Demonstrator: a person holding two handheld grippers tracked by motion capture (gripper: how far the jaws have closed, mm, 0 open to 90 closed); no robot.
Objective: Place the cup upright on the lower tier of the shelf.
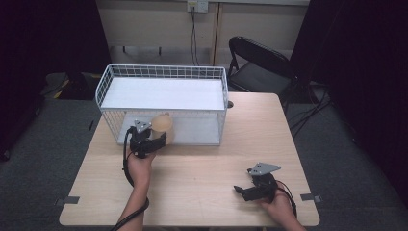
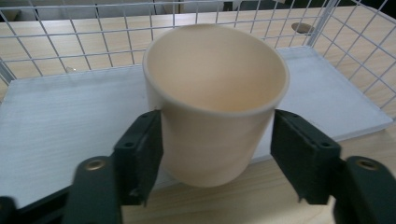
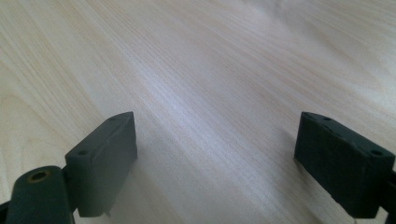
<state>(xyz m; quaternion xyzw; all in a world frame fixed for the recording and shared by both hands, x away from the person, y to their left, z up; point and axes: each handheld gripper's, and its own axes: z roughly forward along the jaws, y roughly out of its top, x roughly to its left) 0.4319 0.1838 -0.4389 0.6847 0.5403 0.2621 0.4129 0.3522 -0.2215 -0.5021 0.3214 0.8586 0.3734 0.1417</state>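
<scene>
Carrying a cream paper cup [image 2: 215, 100] in the left gripper [image 1: 146, 139], jaws pinching its sides, at the open front of the wire basket [image 1: 161, 72] near the table's [image 1: 202, 178] far-left edge — probably placing next, needing a gentle release. Resting the right gripper [image 1: 248, 190] near the front-right corner — spread wide, empty.

Both grippers are black: the left gripper [image 1: 150, 138] and right gripper [image 1: 246, 188] each carry a grey three-cornered plate, blocky screw-holed jaws, a trailing black cable; forearms bare.

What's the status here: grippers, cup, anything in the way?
Left gripper shut on cream cup, at the wire rack front. Right gripper open, empty, over bare table. Nothing blocking.
</scene>
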